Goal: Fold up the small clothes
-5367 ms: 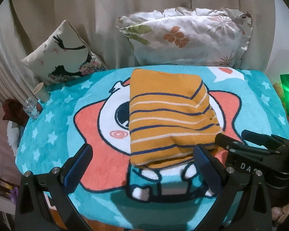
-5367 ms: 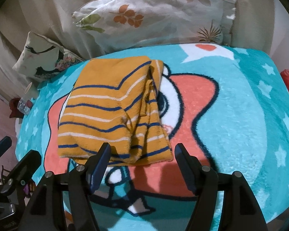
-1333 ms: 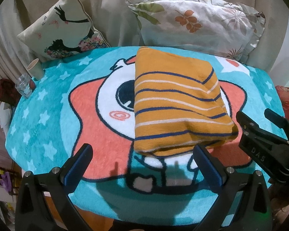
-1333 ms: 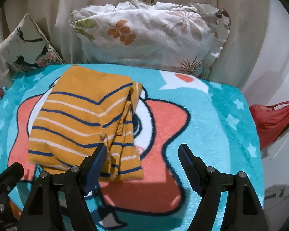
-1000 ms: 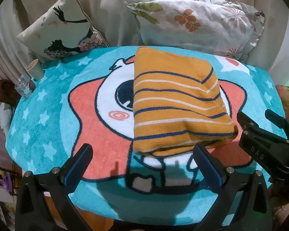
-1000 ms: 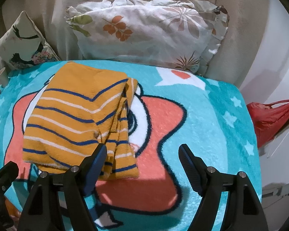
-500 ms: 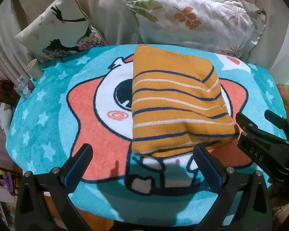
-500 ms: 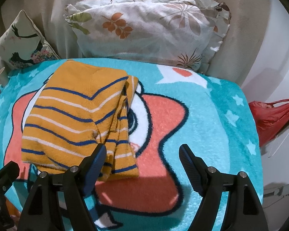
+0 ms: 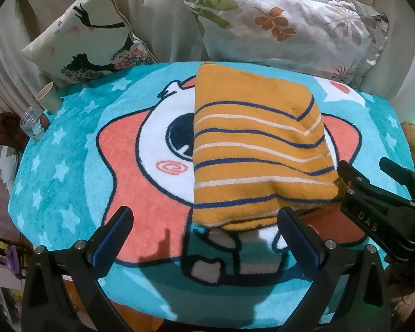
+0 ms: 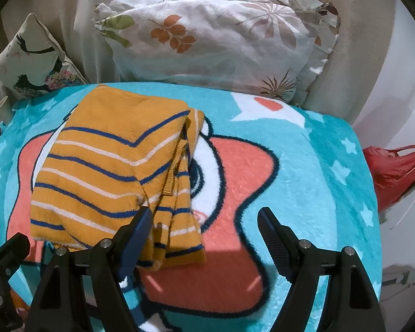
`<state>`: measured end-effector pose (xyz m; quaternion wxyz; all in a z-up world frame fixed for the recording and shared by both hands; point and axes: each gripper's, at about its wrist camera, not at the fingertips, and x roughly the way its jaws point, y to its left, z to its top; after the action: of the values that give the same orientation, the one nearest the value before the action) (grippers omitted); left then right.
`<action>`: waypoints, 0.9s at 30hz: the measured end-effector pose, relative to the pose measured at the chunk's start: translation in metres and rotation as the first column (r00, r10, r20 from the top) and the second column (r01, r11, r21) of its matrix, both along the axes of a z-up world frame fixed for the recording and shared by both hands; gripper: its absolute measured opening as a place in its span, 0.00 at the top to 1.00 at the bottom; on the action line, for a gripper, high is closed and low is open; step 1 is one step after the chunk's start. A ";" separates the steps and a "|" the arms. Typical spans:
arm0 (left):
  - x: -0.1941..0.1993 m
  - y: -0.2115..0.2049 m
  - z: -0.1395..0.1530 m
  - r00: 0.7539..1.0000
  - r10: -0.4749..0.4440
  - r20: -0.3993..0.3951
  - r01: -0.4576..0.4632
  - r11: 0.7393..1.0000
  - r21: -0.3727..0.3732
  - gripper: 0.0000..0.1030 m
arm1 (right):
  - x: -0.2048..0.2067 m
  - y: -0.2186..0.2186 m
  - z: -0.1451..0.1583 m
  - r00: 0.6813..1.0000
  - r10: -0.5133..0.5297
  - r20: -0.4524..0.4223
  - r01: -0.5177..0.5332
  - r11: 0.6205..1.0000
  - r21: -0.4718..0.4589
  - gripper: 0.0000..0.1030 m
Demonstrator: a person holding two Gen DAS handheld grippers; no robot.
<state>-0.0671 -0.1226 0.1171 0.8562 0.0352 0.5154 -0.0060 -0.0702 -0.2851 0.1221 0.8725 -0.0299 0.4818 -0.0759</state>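
Nothing moved; folded sweater seemingly untouched between spread hand-held grippers.

We see a fuzzy knit cloth sweater lying on a plush, matt fleece blanket. Behind them sit a thin, crinkled cotton-like floral pillow, a matt paper cup and a clear, glossy glass. The gripper fingers look like matt black plastic.

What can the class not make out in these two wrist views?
- Striped garment: its near hem, left wrist view, behind a left hand-held gripper finger.
- Glass: contents too small, left wrist view.
- Red bag: cut off by the right wrist view's edge.
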 end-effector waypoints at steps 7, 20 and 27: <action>0.004 0.004 -0.001 1.000 0.010 -0.005 -0.010 1.000 0.005 0.00 | 0.005 0.003 -0.002 1.000 0.006 -0.004 -0.006 1.000 0.002 0.19; 0.004 0.005 -0.002 1.000 0.009 -0.007 -0.009 1.000 0.005 0.00 | 0.006 0.005 -0.004 1.000 0.006 -0.007 -0.006 1.000 0.005 0.19; -0.001 0.007 0.002 1.000 0.004 0.015 -0.004 1.000 0.013 0.00 | -0.001 0.008 0.002 1.000 -0.005 0.018 0.005 1.000 0.008 0.19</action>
<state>-0.0684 -0.1156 0.1194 0.8599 0.0397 0.5089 -0.0009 -0.0708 -0.2773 0.1241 0.8768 -0.0243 0.4742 -0.0762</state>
